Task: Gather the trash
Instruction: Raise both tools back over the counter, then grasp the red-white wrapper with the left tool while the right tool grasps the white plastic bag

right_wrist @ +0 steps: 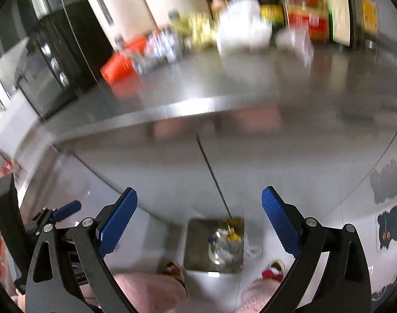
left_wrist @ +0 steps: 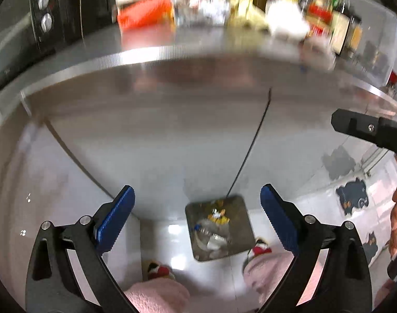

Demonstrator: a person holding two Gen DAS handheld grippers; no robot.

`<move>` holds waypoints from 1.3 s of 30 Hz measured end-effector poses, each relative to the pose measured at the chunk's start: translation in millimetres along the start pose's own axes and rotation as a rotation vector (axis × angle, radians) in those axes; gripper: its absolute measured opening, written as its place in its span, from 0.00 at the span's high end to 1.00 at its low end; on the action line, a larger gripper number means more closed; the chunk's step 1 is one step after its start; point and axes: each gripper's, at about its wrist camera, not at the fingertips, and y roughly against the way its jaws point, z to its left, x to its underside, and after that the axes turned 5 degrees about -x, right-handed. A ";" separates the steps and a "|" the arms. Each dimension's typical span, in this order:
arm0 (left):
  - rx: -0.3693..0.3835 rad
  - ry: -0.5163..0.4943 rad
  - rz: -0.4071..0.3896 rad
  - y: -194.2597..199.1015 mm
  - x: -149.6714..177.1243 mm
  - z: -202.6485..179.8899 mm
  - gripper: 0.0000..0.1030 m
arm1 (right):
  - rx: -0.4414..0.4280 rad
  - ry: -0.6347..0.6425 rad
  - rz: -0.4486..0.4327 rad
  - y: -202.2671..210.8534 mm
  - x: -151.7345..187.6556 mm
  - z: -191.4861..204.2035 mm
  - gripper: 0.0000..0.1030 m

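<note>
Two claws are seen spread wide, with nothing between the blue pads of either. Below the left claw (left_wrist: 197, 221) a square metal bin (left_wrist: 244, 237) stands on the pale tiled floor (left_wrist: 172, 237), just in front of the steel cabinet front (left_wrist: 159, 135) under the bench (left_wrist: 198, 41). Trash is seen inside the bin: a clear plastic bottle (left_wrist: 211, 234) and yellow wrappers (left_wrist: 218, 215). The same bin (right_wrist: 198, 245) is framed between the pads of the right claw (right_wrist: 199, 224), well below it. A person's pink trouser legs (left_wrist: 156, 296) and patterned slippers (left_wrist: 259, 250) are seen beside the bin. On the bench, blurred jars and bottles (left_wrist: 328, 7), a white crumpled item (left_wrist: 287, 18) and an orange pack (left_wrist: 143, 13) are ranged along the back. A black oven (left_wrist: 49, 18) stands at the left end.
</note>
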 end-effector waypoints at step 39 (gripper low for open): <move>-0.058 -0.002 -0.122 -89.6 -249.6 18.4 0.38 | 0.195 0.018 -0.099 -104.7 -215.8 -60.2 0.31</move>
